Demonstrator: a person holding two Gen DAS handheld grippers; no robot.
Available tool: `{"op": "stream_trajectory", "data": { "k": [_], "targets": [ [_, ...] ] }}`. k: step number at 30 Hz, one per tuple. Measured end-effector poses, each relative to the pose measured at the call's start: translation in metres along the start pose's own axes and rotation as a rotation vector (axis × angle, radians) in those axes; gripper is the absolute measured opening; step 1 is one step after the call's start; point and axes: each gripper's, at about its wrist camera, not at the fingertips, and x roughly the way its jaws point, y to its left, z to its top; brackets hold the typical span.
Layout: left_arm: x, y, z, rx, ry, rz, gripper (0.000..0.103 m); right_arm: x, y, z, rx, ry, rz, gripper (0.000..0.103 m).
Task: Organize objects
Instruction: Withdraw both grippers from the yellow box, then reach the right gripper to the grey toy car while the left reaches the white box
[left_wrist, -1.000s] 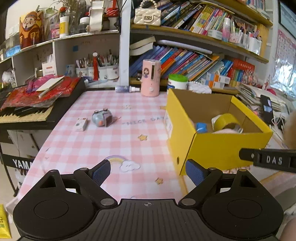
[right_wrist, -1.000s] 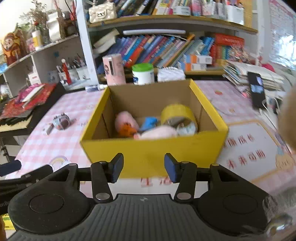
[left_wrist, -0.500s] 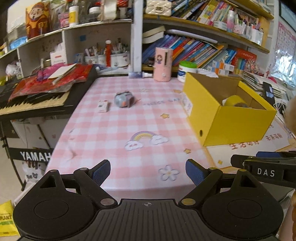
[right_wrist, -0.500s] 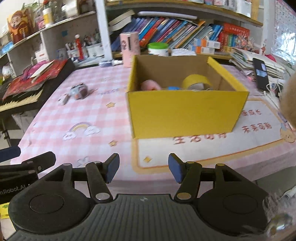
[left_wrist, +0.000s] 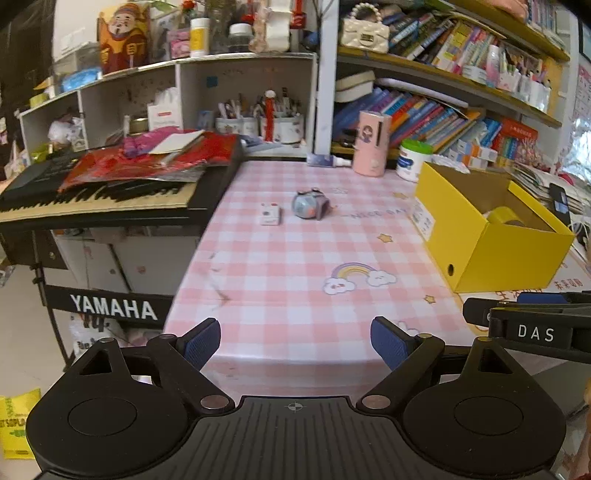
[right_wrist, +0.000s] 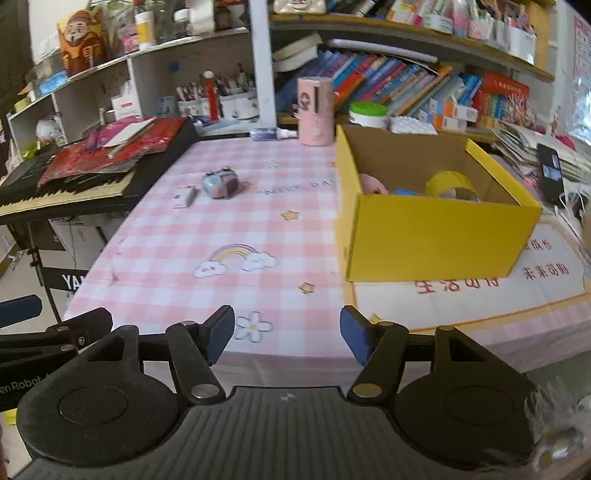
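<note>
- Left wrist view: the left gripper (left_wrist: 295, 341) has pulled back from the worktop (left_wrist: 295, 266); its fingers stand wide open and empty. The grey toy (left_wrist: 309, 204) and small white box (left_wrist: 269, 214) remain outside the yellow box (left_wrist: 509, 254).
- Right wrist view: the right gripper (right_wrist: 287, 334) has backed away too; its fingers are opening, nothing between them. The tape roll (right_wrist: 448, 183) lies inside the box, so two things probably remain.
</note>
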Motion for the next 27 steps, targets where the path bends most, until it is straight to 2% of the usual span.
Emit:
{"op": "stream_trajectory", "data": {
  "k": [13, 27],
  "targets": [
    [0.011, 0.013, 0.003, -0.037, 0.009, 0.011, 0.09, 0.009, 0.024, 0.006, -0.068, 0.008, 0.041, 0.063],
    [0.08, 0.014, 0.036, -0.09, 0.066, 0.067, 0.09, 0.081, 0.025, 0.051, -0.129, 0.057, 0.102, 0.063]
  ]
}}
